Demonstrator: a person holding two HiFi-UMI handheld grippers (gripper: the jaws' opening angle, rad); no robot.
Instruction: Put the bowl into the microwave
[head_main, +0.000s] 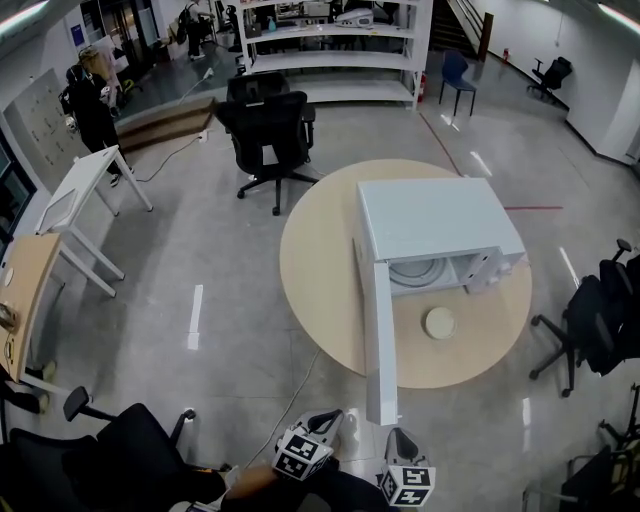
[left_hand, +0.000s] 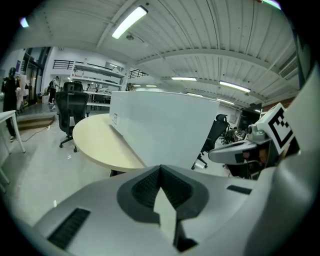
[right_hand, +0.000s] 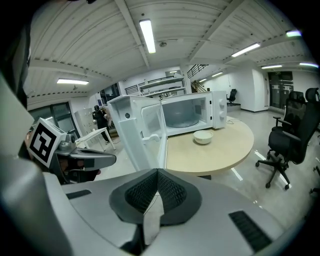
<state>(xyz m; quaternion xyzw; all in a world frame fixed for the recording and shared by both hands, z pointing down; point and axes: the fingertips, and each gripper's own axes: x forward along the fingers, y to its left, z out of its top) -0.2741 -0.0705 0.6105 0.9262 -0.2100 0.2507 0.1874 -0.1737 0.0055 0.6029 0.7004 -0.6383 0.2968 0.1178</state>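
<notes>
Underneath, table (head_main: 320, 260): round, pale wood top. It carries the microwave and the bowl.
Microwave (head_main: 435, 220): white, on the far half of the table. The cavity is open towards the person, and the glass turntable (head_main: 420, 272) inside is bare.
Door (head_main: 378, 340): swung fully out on the microwave's left side and reaching past the table edge. The way in is clear.
Left gripper (left_hand: 161, 170): held low, short of the table, and facing the door's outer face. The jaws meet at the tips with nothing between them.
Right gripper (right_hand: 157, 172): also low and well away from the table. The jaws are closed at the tips and empty, aimed roughly at the bowl.
Bowl (head_main: 439, 323): small, shallow and cream-coloured. It stands upright on the table just in front of the open cavity, to the right of the door and touching neither. It looks empty.
Handling: probably ceramic or hard plastic, so stiff and fairly light. The smooth wall may slide in the pads, and a drop could chip it.
Hold: judged best across the near rim, one jaw inside and one outside, keeping the bowl level.
</notes>
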